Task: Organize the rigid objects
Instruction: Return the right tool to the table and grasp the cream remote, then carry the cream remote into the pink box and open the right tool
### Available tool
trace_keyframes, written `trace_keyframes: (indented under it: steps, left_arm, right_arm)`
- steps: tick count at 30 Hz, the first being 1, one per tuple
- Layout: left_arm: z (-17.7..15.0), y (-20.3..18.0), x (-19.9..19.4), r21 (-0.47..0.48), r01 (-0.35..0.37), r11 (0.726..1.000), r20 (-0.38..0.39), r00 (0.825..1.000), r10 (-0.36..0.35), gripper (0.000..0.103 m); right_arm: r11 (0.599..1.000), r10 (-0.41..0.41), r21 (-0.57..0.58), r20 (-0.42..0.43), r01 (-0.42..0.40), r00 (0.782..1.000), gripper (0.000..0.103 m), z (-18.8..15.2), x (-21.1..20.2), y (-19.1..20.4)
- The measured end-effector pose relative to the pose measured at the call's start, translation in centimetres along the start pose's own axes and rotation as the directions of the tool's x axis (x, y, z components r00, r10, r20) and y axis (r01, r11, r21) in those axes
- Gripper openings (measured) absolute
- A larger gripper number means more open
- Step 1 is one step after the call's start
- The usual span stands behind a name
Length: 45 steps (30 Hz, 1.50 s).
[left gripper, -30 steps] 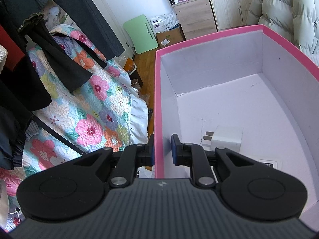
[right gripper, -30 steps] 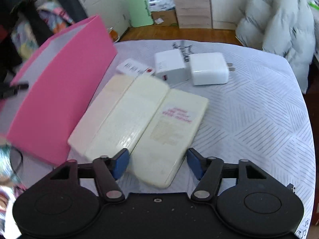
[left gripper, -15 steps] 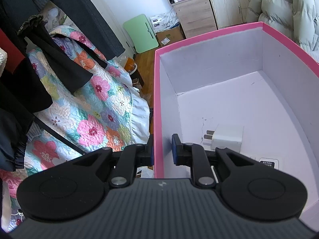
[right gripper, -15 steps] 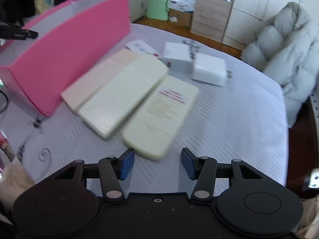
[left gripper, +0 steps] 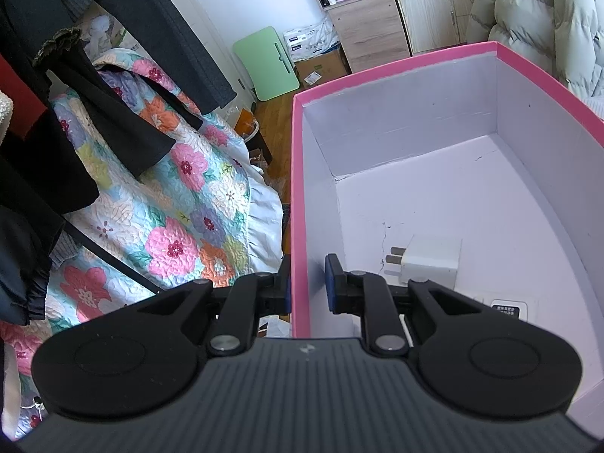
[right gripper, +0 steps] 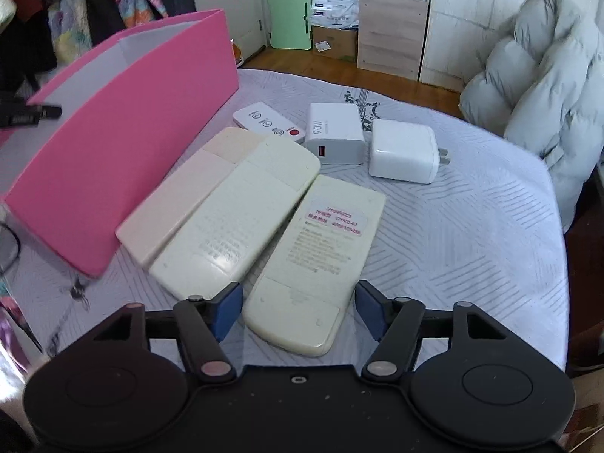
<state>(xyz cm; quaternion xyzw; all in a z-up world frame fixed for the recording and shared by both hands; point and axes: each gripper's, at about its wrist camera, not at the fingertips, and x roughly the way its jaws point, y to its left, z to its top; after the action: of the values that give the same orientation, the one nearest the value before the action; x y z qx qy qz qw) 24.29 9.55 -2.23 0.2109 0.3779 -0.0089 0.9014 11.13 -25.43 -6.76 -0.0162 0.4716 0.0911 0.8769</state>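
My left gripper (left gripper: 306, 283) is shut on the left wall of the pink box (left gripper: 298, 196). Inside the box lie a white plug charger (left gripper: 432, 256) and a small white item (left gripper: 509, 307). In the right wrist view the pink box (right gripper: 124, 151) stands at the left. Three cream remotes lie face down beside it: left one (right gripper: 181, 196), middle one (right gripper: 241, 219), right one (right gripper: 321, 260). My right gripper (right gripper: 298, 311) is open, its jaws on either side of the near end of the right remote. Behind lie a small white remote (right gripper: 270, 122), a 90W charger (right gripper: 334, 132) and a white charger (right gripper: 404, 151).
The objects lie on a round table with a white patterned cloth (right gripper: 453, 226). A grey puffer jacket (right gripper: 543, 87) hangs at the right. A floral quilt (left gripper: 170, 207) and dark clothes (left gripper: 94, 113) are left of the box.
The right gripper swung back, then came down and forward over the right remote's near end. The left gripper has stayed clamped on the box wall.
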Motion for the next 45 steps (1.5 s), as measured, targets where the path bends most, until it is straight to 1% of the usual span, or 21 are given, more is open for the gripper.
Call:
trace_keyframes:
  steps: [2,5,7,10,14,17,18,20,23,28,30,33,35,39,42,45]
  left_arm:
    - [0.0,0.0,0.0,0.002,-0.001,1.000,0.002,1.000,0.001,0.017]
    - [-0.1,0.0,0.1,-0.003,0.001,1.000,0.004,1.000,-0.001,0.017]
    - [-0.1,-0.1,0.1,-0.002,0.001,1.000,0.004,1.000,-0.001,0.017]
    - [-0.1,0.0,0.2,-0.002,0.001,1.000,0.003,1.000,-0.001,0.017]
    - [-0.1,0.0,0.2,0.000,0.000,1.000,0.005,1.000,0.000,0.017]
    - [-0.3,0.2,0.2,-0.003,0.006,1.000,0.014,1.000,-0.006,0.017]
    - [-0.2,0.1,0.2,-0.003,0.006,1.000,0.014,1.000,-0.006,0.017]
    - [-0.2,-0.1,0.1,0.005,-0.004,1.000,0.012,1.000,0.004,0.017]
    - [-0.3,-0.1,0.1,-0.003,0.001,1.000,0.013,1.000,-0.001,0.017]
    - [-0.4,-0.2,-0.1,-0.002,0.000,1.000,0.018,1.000,0.000,0.017]
    - [-0.4,-0.3,-0.2,0.000,0.000,1.000,0.019,1.000,0.000,0.017]
    - [-0.4,-0.4,-0.2,0.000,0.001,1.000,0.025,1.000,-0.001,0.017]
    - [-0.5,-0.3,-0.3,-0.004,0.001,1.000,0.027,1.000,-0.001,0.017]
    - [-0.5,-0.2,-0.3,-0.003,0.002,1.000,0.026,1.000,-0.002,0.017]
    - [-0.5,-0.2,-0.3,-0.005,0.004,1.000,0.026,1.000,-0.003,0.017]
    - [-0.5,-0.1,-0.4,-0.006,0.004,1.000,0.028,1.000,-0.004,0.017]
  right_arm:
    - [1.000,-0.015,-0.008,-0.024,0.015,1.000,0.062,-0.3,-0.6,-0.4]
    - [1.000,-0.008,0.029,-0.055,0.010,0.998,0.061,-0.1,-0.8,-1.2]
    - [0.999,-0.015,0.044,-0.055,0.017,0.998,0.062,0.6,0.0,-1.3]
    - [0.999,-0.048,0.016,-0.060,0.049,0.997,0.064,2.0,2.0,-1.1]
    - [0.999,-0.045,0.025,-0.035,0.046,0.998,0.066,3.6,3.3,-1.7]
    - [0.996,-0.033,0.079,0.010,0.032,0.999,0.070,3.9,3.7,-2.7]
    - [0.996,-0.031,0.086,0.019,0.029,0.999,0.070,3.9,3.7,-2.9]
    - [0.997,-0.033,0.069,0.013,0.032,0.999,0.064,4.0,3.7,-2.8]
    - [0.997,-0.022,0.071,0.023,0.020,0.999,0.063,4.1,3.4,-2.7]
    - [0.991,-0.009,0.137,0.121,-0.008,0.993,0.063,3.6,-0.2,-3.3]
    - [0.987,0.018,0.157,0.160,-0.044,0.987,0.063,3.3,-1.9,-3.5]
    - [0.970,0.089,0.204,0.210,-0.133,0.974,0.062,3.0,-4.0,-3.9]
    - [0.967,0.093,0.210,0.239,-0.145,0.966,0.061,2.7,-5.1,-3.8]
    - [0.976,0.079,0.173,0.277,-0.131,0.958,0.061,3.1,-6.5,-3.2]
    - [0.985,0.085,0.118,0.310,-0.127,0.947,0.061,4.0,-7.8,-2.1]
    - [0.987,0.130,0.040,0.356,-0.154,0.925,0.061,5.4,-9.5,-0.4]
